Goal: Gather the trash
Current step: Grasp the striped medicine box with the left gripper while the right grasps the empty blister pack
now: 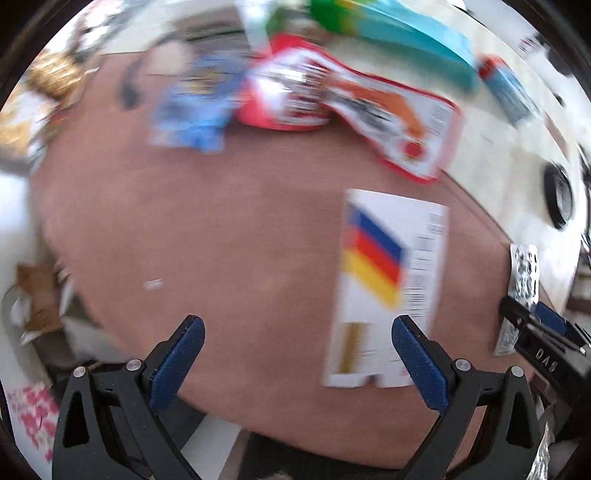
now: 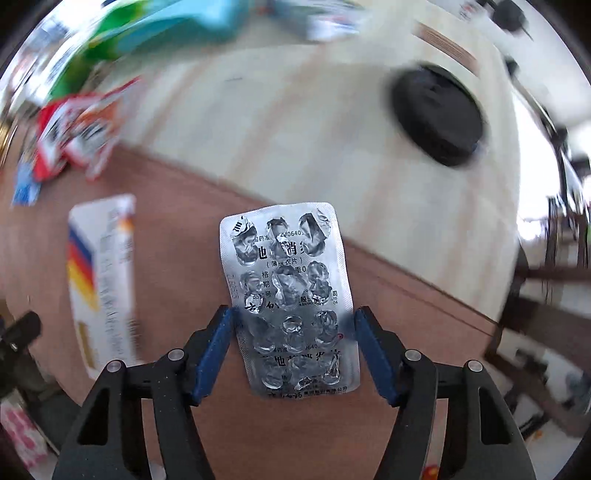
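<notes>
- Right wrist view: the right tongs [image 2: 293, 325] point down at a reddish-brown table [image 2: 177, 258], their blue textured pads [image 2: 216, 350] standing at the two long edges of a silver foil blister pack [image 2: 291, 295]. The left pad meets the pack's edge; the right pad sits at or just off the other edge, so a firm grip cannot be told for sure.
- That blister pack is a rounded rectangle of crinkled foil with black printed characters, its pockets burst and empty. It lies lengthwise between the pads, its far end towards the table's edge.
- Just left of it lies a flat white cardboard box [image 2: 103, 280] with blue, red and yellow stripes, blurred.
- Beyond the table edge is a pale wood-look floor [image 2: 295, 129] with a round black object [image 2: 437, 114] on it.
- Left wrist view: the left tongs [image 1: 297, 347] stand wide apart over the table [image 1: 221, 240] with nothing between the pads. The right pad [image 1: 417, 362] overlaps the near corner of the striped box [image 1: 384, 288]; whether it touches cannot be told.
- Farther off lie a red and white glossy wrapper [image 1: 391, 118] and a blue crumpled wrapper [image 1: 192, 110], both blurred, plus a turquoise and green packet [image 1: 388, 33] beyond.
- At the right rim, the other tongs appear with the foil pack [image 1: 524, 273].
</notes>
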Motion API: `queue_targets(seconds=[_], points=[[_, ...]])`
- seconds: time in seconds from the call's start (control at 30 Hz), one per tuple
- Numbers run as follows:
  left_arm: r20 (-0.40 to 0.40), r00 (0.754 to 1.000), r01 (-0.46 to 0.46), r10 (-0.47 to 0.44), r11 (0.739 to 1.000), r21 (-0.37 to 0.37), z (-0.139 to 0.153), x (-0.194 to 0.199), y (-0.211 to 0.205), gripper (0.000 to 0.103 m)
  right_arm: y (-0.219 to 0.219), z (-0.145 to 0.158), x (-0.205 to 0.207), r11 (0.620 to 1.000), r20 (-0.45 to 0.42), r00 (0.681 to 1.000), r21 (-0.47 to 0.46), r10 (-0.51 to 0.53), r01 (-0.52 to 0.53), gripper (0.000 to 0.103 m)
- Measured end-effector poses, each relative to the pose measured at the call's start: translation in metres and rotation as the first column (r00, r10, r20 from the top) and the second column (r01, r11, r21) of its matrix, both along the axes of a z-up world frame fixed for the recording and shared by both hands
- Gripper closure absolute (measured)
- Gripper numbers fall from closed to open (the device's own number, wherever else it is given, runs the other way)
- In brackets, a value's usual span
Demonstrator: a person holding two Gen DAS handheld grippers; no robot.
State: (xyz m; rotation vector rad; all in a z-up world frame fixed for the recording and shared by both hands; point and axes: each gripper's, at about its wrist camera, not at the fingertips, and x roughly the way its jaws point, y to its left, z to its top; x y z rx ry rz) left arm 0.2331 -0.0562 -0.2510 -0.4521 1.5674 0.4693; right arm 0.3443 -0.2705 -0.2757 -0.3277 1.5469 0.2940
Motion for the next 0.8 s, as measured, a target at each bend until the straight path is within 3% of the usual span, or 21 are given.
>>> queue_targets(seconds=[0.17, 0.23, 0.37, 0.53, 0.67, 0.8], points=[[-0.041, 0.997, 0.063, -0.067, 0.994, -0.089, -0.036, 0.028, -0.025, 0.0, -0.007, -0.004, 0.009, 0.999, -0.027, 0.999, -0.005, -0.033, 0.033, 0.033], [-0.047, 0.996, 0.07, -0.075, 0.993, -0.096, -0.043, 0.033, -0.03, 0.005, 0.002, -0.005, 0.005, 1.0, -0.024, 1.0, -0.01, -0.017, 0.017, 0.033], [-0.02, 0.998, 0.058, -0.059, 0.996, -0.065, -0.04, 0.033, -0.031, 0.012, 0.023, -0.005, -0.014, 0.999, 0.016, 1.0, -0.042, 0.006, -0.005, 0.033], [0.002, 1.0, 0.024, -0.024, 0.998, -0.06, -0.032, 0.024, -0.019, 0.033, 0.01, -0.003, -0.024, 1.0, 0.023, 1.0, -0.031, 0.002, -0.001, 0.035], [0.019, 0.999, 0.028, -0.027, 0.997, -0.076, -0.031, 0.018, -0.009, 0.034, 0.017, -0.002, -0.046, 0.998, -0.02, 0.997, -0.004, 0.069, -0.069, 0.035], [0.017, 0.999, 0.037, -0.036, 0.997, -0.063, -0.032, 0.016, -0.009, 0.034, 0.028, -0.009, -0.051, 0.993, -0.013, 0.994, -0.041, 0.111, -0.112, 0.034]])
